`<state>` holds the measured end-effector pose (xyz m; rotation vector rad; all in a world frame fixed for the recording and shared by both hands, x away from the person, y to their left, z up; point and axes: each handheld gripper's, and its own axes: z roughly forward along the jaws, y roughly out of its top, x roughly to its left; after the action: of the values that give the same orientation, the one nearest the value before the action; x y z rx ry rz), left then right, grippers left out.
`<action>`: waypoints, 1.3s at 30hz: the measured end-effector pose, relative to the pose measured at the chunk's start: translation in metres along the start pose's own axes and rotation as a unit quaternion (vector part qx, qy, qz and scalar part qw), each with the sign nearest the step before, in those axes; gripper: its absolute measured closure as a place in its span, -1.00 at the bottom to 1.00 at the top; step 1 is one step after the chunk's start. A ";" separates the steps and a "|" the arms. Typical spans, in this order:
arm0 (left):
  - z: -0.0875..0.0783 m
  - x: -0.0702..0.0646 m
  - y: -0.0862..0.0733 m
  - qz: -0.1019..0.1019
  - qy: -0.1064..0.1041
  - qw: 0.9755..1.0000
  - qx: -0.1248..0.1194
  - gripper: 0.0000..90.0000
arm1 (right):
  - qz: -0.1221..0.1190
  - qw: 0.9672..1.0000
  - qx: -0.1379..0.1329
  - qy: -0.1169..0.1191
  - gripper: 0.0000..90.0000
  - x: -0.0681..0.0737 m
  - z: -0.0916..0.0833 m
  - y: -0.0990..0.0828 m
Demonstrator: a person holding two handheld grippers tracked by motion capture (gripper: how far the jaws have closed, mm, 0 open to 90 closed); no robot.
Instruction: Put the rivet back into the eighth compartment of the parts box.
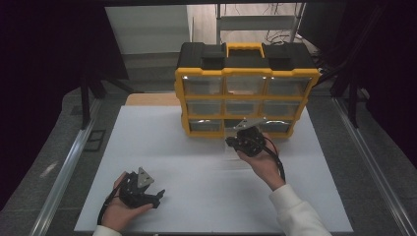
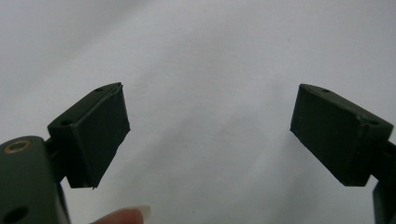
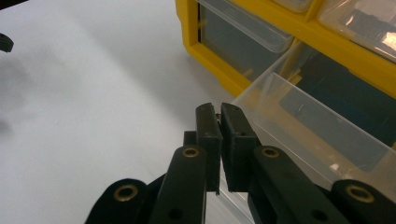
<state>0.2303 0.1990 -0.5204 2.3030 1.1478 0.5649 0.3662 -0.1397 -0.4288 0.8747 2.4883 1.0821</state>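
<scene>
The right claw pinches the front lip of the bottom middle drawer, already partly out of the yellow organizer. The left claw rests spread on the worktop at 7 o'clock; emptying or filling seems left.

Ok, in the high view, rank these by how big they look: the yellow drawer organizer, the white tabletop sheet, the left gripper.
1. White tabletop sheet
2. Yellow drawer organizer
3. Left gripper, far smaller, though it sits nearest the camera.

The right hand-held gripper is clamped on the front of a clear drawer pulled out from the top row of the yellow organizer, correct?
Not quite. The right hand-held gripper is shut on the clear drawer's front, but the high view shows that drawer comes from the bottom row of the yellow organizer, not the top.
</scene>
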 end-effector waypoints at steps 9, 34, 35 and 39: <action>0.000 0.000 0.000 0.000 0.000 1.000 -0.001 -0.74 | -0.001 1.000 -0.003 -0.003 0.92 -0.002 -0.002 0.001; -0.001 0.001 0.000 0.000 0.001 1.000 -0.002 -0.74 | 0.038 0.998 0.001 -0.041 0.91 -0.036 -0.003 -0.001; -0.001 0.001 0.000 0.000 0.001 1.000 -0.002 -0.74 | 0.043 0.998 0.001 -0.045 0.90 -0.038 -0.003 -0.002; -0.001 0.001 0.000 -0.001 0.002 1.000 -0.002 -0.74 | 0.066 0.996 -0.015 -0.063 0.33 -0.045 -0.005 -0.004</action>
<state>0.2301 0.2001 -0.5195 2.2981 1.1500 0.5700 0.3971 -0.1726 -0.4274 1.0778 2.3334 1.0663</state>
